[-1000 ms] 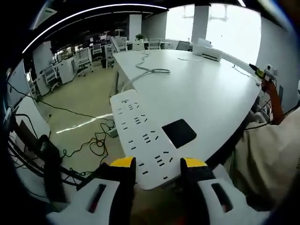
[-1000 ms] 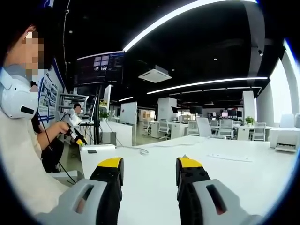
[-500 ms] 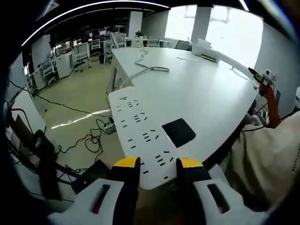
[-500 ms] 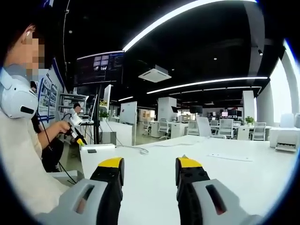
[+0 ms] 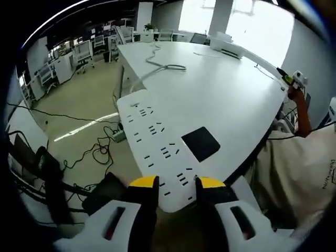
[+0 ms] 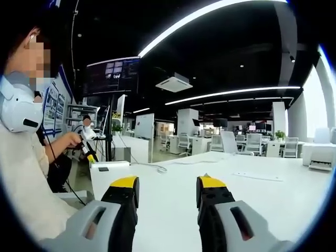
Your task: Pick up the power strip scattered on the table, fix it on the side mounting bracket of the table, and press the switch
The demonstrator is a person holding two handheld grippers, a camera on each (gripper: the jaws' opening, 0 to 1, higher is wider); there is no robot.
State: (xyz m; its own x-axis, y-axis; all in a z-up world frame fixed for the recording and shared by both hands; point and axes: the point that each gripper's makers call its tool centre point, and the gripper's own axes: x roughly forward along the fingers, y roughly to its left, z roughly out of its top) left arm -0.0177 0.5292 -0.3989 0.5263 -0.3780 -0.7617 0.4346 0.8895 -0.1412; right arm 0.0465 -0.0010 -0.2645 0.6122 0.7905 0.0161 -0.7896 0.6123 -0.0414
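I am working in an open-plan office with rows of desks and chairs, ceiling light strips, and bright windows behind a large white table [image 5: 231,100].

In the left gripper view, the power strip [image 5: 155,144] lies along the table's near edge, socket face up. Its near end overhangs the edge and sits between the jaws of my left gripper [image 5: 177,183]. The yellow-tipped jaws stand close on either side of that end and appear clenched on the power strip. A black pad [image 5: 201,143] lies on the table just beside the strip. The strip's white cable [image 5: 163,67] runs away across the tabletop in a loop. A printer [image 5: 227,48] sits at the far end of the table. Black cords [image 5: 102,152] are strewn on the floor below. At the right edge, a person's cream shirt [image 5: 299,168] is near the table.

In the right gripper view, my right gripper [image 6: 167,189] hovers above the white tabletop. Its jaws are apart, with nothing between them. The power strip [image 6: 109,178] shows at the left, end-on, with the left gripper [image 6: 84,144] at it. White headphones [image 6: 18,113] appear at the left.
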